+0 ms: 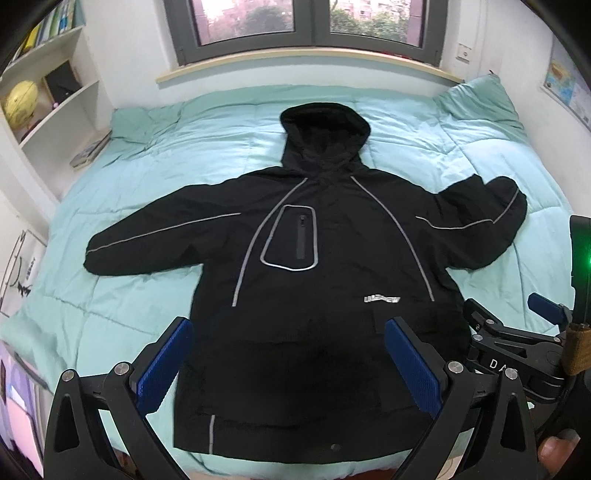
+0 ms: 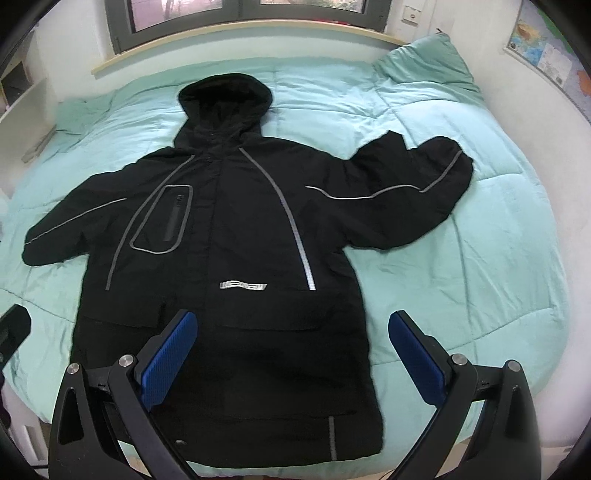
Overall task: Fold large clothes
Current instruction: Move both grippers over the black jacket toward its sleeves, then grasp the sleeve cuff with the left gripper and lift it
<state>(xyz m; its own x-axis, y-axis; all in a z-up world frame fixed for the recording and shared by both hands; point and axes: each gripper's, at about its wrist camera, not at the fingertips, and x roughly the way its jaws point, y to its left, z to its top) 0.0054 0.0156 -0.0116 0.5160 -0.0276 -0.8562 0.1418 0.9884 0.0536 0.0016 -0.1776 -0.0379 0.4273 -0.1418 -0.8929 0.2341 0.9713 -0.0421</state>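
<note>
A black hooded jacket (image 1: 317, 266) (image 2: 236, 236) with grey reflective piping lies flat, front up, on the bed, hood toward the window. Its left sleeve (image 1: 147, 240) stretches straight out; its right sleeve (image 2: 417, 188) bends upward at the cuff. My left gripper (image 1: 288, 363) hovers open above the jacket's lower hem, blue pads apart, holding nothing. My right gripper (image 2: 293, 354) is also open, above the hem's right side, one pad over the jacket and one over the quilt. The right gripper (image 1: 517, 332) shows at the right edge of the left wrist view.
A mint-green quilt (image 1: 129, 173) (image 2: 480, 240) covers the bed, with a raised pillow (image 2: 424, 62) at the far right corner. White shelves (image 1: 48, 96) stand on the left, a window (image 1: 310, 26) behind, and a map (image 2: 546, 48) hangs on the right wall.
</note>
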